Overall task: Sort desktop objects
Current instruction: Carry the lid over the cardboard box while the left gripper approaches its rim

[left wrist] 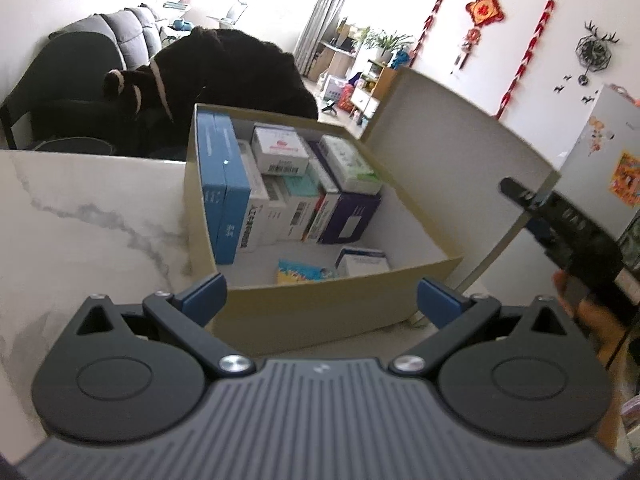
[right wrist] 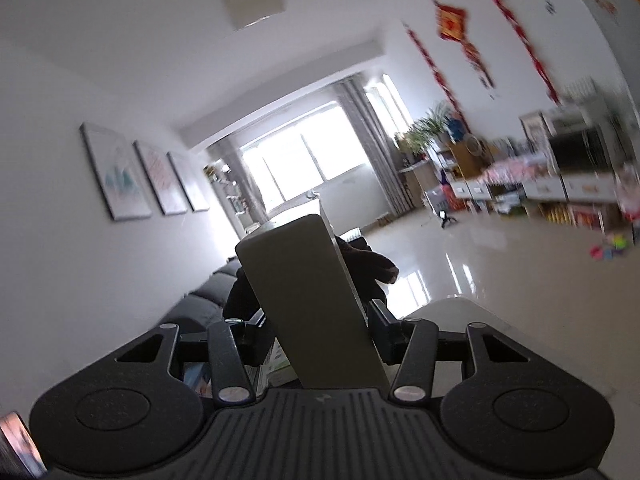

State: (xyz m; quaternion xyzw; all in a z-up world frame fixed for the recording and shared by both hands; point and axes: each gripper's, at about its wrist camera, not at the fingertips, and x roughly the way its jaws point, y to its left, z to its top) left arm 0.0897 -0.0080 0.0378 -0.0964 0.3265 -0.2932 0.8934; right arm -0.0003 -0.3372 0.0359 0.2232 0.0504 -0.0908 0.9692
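Observation:
An open cardboard box [left wrist: 320, 300] stands on the marble table [left wrist: 80, 220], packed at the back with several medicine boxes [left wrist: 280, 184]; a yellow-blue packet [left wrist: 300, 272] and a small white box [left wrist: 362, 262] lie on its floor. The box lid [left wrist: 452, 160] stands raised at the right. My left gripper [left wrist: 320, 298] is open and empty, just before the box's front wall. My right gripper [right wrist: 316, 344] is shut on the lid [right wrist: 308, 300], holding its edge up; it also shows in the left wrist view [left wrist: 560, 220].
A black coat [left wrist: 224, 80] lies over a chair behind the table, with a grey sofa [left wrist: 124, 36] beyond. Shelves and a fridge [left wrist: 600, 152] stand at the right. The table edge [right wrist: 460, 308] shows in the right wrist view.

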